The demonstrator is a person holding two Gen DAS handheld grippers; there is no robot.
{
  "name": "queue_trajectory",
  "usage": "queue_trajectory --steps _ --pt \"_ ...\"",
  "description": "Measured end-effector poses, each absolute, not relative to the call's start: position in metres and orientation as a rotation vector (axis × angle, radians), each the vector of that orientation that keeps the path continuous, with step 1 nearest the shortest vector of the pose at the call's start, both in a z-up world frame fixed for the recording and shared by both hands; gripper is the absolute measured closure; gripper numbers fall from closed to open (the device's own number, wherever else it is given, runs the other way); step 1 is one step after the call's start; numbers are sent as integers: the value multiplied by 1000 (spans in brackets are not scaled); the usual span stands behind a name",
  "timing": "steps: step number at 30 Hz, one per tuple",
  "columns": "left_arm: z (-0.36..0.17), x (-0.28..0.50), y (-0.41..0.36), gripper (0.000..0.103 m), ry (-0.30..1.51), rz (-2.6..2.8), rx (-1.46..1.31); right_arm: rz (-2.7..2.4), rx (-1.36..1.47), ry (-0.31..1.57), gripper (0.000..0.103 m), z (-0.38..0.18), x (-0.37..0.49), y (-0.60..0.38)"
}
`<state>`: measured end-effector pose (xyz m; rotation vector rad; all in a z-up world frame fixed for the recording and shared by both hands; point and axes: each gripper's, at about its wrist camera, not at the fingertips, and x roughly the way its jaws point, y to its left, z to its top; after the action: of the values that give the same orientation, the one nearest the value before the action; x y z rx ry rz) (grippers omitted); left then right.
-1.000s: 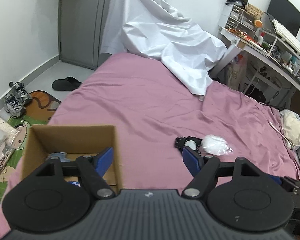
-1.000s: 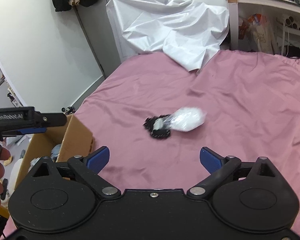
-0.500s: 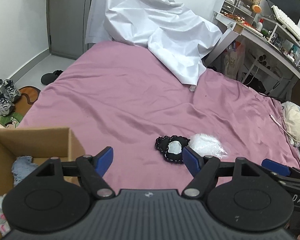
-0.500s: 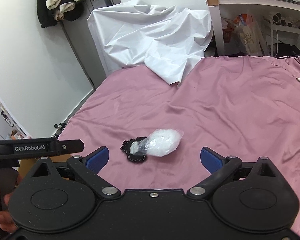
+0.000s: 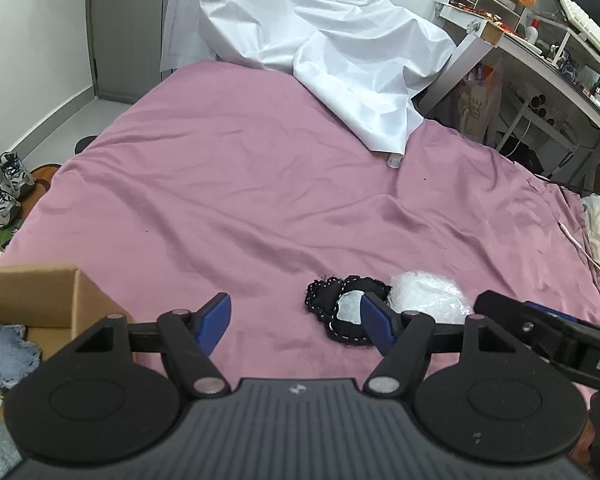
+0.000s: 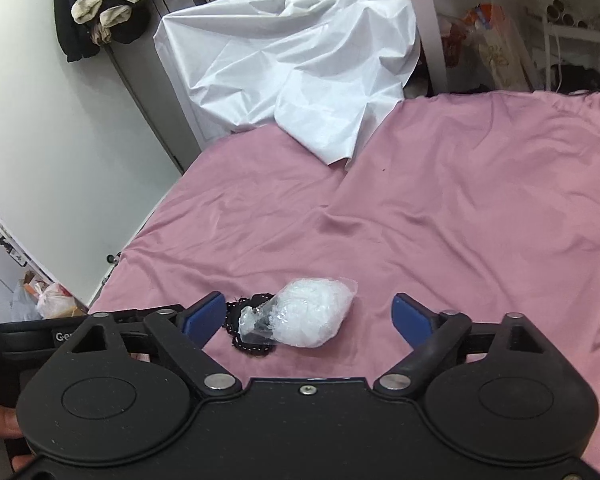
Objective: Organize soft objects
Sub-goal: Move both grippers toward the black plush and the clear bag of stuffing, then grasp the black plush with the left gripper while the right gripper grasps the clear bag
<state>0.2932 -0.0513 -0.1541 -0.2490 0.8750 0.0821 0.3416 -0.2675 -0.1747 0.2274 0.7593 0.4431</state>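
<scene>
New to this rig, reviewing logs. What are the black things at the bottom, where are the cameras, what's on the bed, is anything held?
No robot: a person carries a hand-held two-finger gripper in each hand, with a fisheye camera on each looking along its blue fingers. One view shows the left gripper, the other the right gripper. Both are open and hold nothing, though their jaws have just been closing. On the pink bedsheet lie a black stitched pouch and a clear bag of white fluff, touching. A cardboard box stands at the left.

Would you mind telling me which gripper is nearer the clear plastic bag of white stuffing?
Right gripper: the bag lies between its open fingers. Left gripper sits beside it.
</scene>
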Motion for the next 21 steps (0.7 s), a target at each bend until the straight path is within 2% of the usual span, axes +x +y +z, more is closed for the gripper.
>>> queue_trajectory --steps 5,10,11,12,15,21 --pt "-163 301 -51 43 881 83 -263 454 245 805 23 -188 352 -260" --pt "-174 309 -52 51 900 71 -280 462 262 879 45 -206 363 -259" --pt "-175 311 -53 51 903 68 -279 466 271 892 52 -209 365 -260" --pt "-176 313 -54 51 907 62 -278 473 288 896 63 -211 366 -262" --pt "-182 321 -60 51 933 32 -269 504 333 891 74 -213 367 -270" --pt "-195 331 -76 49 989 -6 -225 457 337 869 81 -209 360 -289"
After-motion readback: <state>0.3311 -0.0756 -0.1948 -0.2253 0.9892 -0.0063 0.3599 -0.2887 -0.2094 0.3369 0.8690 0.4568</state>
